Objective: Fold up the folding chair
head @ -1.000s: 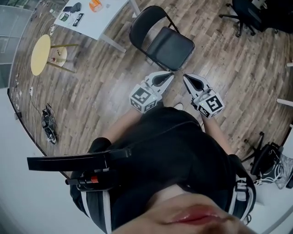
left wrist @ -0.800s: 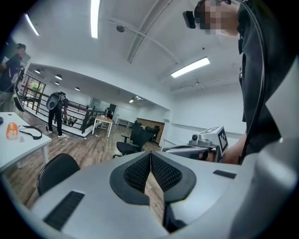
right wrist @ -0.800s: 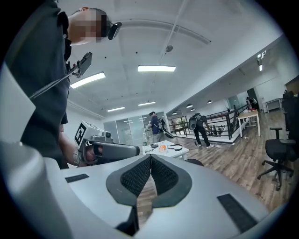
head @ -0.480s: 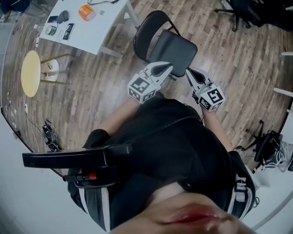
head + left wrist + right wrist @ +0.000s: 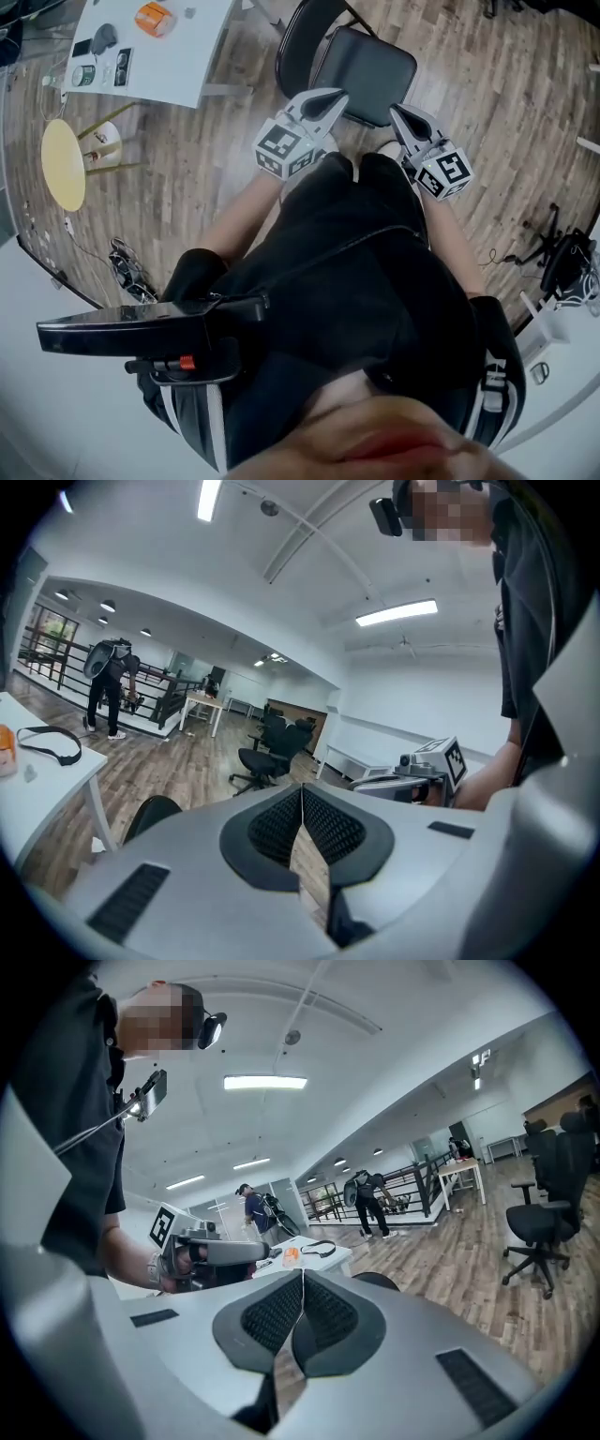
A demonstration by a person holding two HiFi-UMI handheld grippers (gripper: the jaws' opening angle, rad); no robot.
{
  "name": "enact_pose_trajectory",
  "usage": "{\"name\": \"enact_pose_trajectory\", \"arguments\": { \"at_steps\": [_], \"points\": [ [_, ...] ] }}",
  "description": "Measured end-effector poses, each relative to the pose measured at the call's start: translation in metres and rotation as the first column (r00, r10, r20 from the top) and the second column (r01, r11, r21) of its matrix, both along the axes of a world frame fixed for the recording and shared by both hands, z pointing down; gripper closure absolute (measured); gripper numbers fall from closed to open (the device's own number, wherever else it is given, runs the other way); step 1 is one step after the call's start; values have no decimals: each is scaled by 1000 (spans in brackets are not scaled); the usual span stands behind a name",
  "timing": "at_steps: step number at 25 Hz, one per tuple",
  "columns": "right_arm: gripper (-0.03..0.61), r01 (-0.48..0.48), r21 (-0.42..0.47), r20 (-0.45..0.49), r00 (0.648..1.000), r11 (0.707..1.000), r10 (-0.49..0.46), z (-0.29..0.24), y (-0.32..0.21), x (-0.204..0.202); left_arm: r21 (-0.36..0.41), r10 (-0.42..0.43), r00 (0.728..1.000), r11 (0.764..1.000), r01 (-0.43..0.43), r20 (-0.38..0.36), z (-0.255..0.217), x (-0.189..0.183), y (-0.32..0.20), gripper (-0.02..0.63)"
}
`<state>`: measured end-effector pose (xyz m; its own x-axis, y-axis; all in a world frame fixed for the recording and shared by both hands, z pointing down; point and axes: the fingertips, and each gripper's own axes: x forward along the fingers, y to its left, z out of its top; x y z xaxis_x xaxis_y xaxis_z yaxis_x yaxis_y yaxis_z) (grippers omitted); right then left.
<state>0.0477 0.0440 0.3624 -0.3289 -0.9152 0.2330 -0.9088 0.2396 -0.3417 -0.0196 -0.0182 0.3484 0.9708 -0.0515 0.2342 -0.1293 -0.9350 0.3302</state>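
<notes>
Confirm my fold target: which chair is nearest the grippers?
The black folding chair, just ahead of the left gripper and right gripper; wheeled office chairs stand far off.

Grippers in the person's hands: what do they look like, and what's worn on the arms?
Both the left gripper and right gripper are light grey, tapering to pointed jaws lined with black textured pads. Each carries a white cube printed with black square markers. The person wears a black short-sleeved top.

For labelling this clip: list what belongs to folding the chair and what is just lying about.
Job: folding chair, unfolded; left gripper, shut; right gripper, shut.
Lying about: white table; orange object on it; yellow round table; cable tangle on floor.
</notes>
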Motion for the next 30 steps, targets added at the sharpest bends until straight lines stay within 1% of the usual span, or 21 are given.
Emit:
{"name": "enact_pose_trajectory", "arguments": {
  "at_steps": [5,7,9,11,12,13,14,15,17,19,21,22,24,27,28,30],
  "points": [
    [566,-1,-23,12,1000,1000,1,34,-11,30,-47,-52,996,997,56,78,36,11,-22,607],
    [566,10,-55,29,1000,998,-8,56,-12,41,-62,-79,989,994,87,122,53,14,-28,607],
    [566,20,-102,55,998,995,-15,83,-12,51,-48,-130,976,989,141,177,71,13,-37,606],
    [565,20,-158,81,997,987,-7,116,-13,65,2,-194,951,980,200,239,87,9,-55,604],
    [565,15,-187,96,995,982,3,133,-14,73,34,-227,937,974,226,267,94,6,-68,591],
    [565,11,-216,115,993,976,15,152,-15,81,65,-258,921,966,250,293,100,2,-83,552],
    [565,7,-246,138,990,969,28,172,-16,88,95,-289,902,957,273,320,106,-3,-99,495],
    [564,4,-276,162,986,961,43,194,-16,96,123,-320,881,948,295,350,113,-8,-117,457],
    [563,-14,-336,211,973,942,90,240,-16,111,177,-371,830,928,327,417,131,-20,-153,409],
    [561,-60,-396,269,947,916,178,286,-10,127,205,-386,782,922,328,489,155,-30,-182,390],
    [547,-116,-453,306,911,884,277,334,-2,148,205,-371,746,929,310,553,180,-33,-205,377],
    [532,-141,-480,310,896,866,317,359,2,158,196,-358,734,933,300,577,192,-32,-215,374],
    [495,-182,-522,314,867,834,386,402,10,175,160,-323,722,944,287,612,214,-28,-229,371],
    [455,-238,-565,343,803,790,487,460,19,196,124,-267,697,960,250,665,246,-22,-242,367],
    [426,-251,-574,353,783,779,512,478,22,203,119,-251,685,965,235,684,257,-20,-244,365],
    [364,-260,-582,372,758,770,537,509,25,215,107,-231,665,969,222,711,274,-18,-249,365]
  ]
}}
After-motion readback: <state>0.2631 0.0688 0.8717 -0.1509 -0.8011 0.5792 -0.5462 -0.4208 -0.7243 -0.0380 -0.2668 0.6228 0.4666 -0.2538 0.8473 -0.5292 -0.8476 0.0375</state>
